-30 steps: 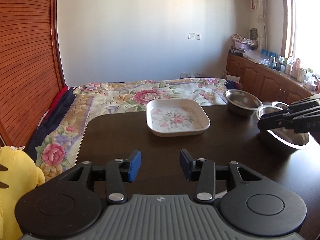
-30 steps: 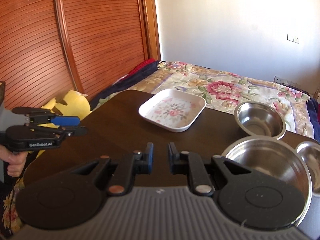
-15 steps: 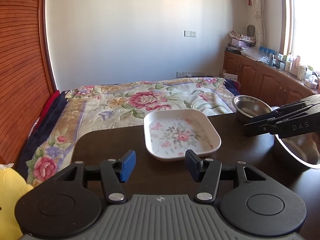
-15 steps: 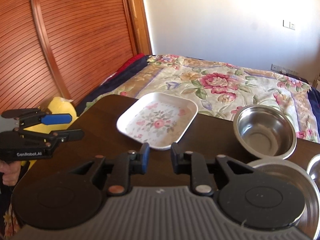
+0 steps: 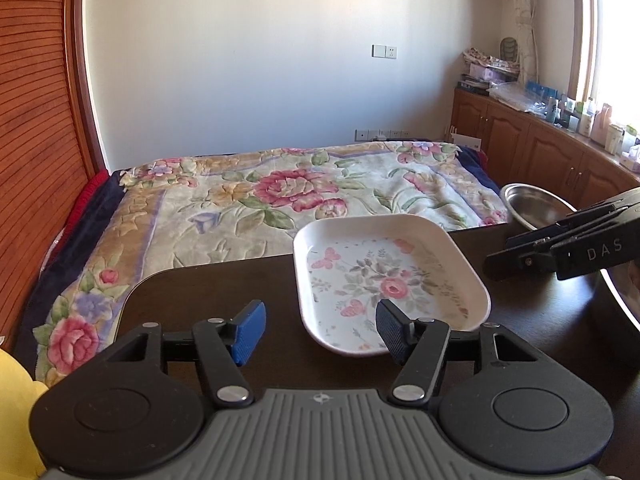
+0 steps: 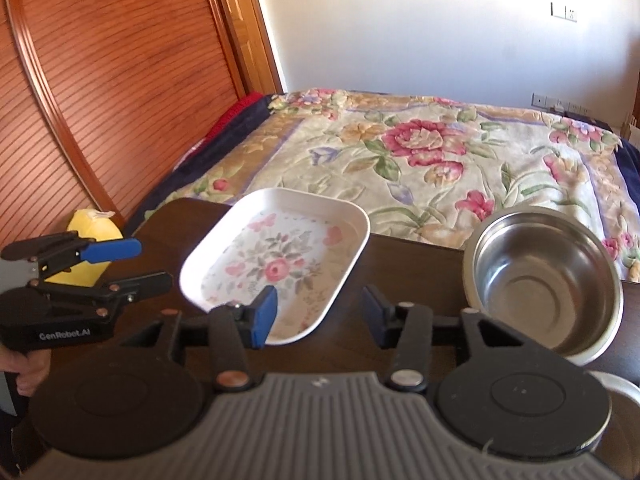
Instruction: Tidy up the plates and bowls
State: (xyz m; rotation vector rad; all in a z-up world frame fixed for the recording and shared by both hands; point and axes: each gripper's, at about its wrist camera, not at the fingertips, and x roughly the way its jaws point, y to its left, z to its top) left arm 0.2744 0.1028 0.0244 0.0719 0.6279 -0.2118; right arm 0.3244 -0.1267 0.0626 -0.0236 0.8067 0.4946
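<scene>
A white square plate with a flower print (image 5: 384,284) (image 6: 280,268) lies on the dark table (image 5: 240,292). My left gripper (image 5: 320,330) is open and empty, just short of the plate's near-left edge. My right gripper (image 6: 318,312) is open and empty, over the plate's near-right edge. A steel bowl (image 6: 540,280) stands right of the plate; it also shows in the left wrist view (image 5: 532,204). A larger steel bowl's rim (image 5: 620,296) shows at the right edge. The right gripper's body (image 5: 568,240) crosses the left wrist view.
A bed with a floral blanket (image 5: 280,200) lies beyond the table's far edge. A ribbed wooden wardrobe (image 6: 100,80) stands at the left. A yellow soft toy (image 6: 90,236) sits by the table's left corner. Wooden cabinets with clutter (image 5: 560,148) line the right wall.
Both grippers have moved forward towards the floral plate, which now looks larger and nearer. The right gripper's jaws have opened wider.
</scene>
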